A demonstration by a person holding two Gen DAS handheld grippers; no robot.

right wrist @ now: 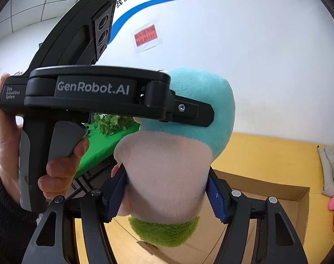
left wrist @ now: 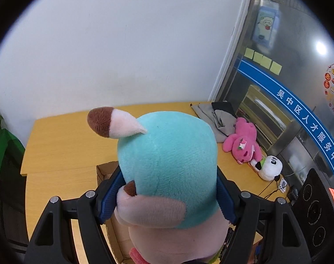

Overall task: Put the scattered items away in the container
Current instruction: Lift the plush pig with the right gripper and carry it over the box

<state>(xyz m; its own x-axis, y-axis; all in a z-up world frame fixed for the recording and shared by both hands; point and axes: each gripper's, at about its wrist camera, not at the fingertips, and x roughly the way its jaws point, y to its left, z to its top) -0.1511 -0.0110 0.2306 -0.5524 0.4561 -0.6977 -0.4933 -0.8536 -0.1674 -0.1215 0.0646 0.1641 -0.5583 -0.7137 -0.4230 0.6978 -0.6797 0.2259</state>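
Observation:
A large plush toy (left wrist: 169, 154) with a teal head, pale pink body and green fuzzy base hangs in the air, held by both grippers. In the left wrist view my left gripper (left wrist: 169, 198) is shut on the teal head, its blue pads pressed into both sides. In the right wrist view my right gripper (right wrist: 167, 198) is shut on the pink body of the plush toy (right wrist: 167, 165), with the left gripper's finger (right wrist: 189, 110) across the head above. An open cardboard box (right wrist: 277, 189) sits on the yellow table directly below; its corner (left wrist: 103, 171) also shows under the toy.
A pink plush (left wrist: 244, 145) and a panda plush (left wrist: 269, 167) lie at the table's right side by a glass partition. Grey folded cloth (left wrist: 213, 118) lies in the far corner. A black induction cooker (left wrist: 316, 209) stands at the right. A hand (right wrist: 61, 171) grips the left gripper's handle.

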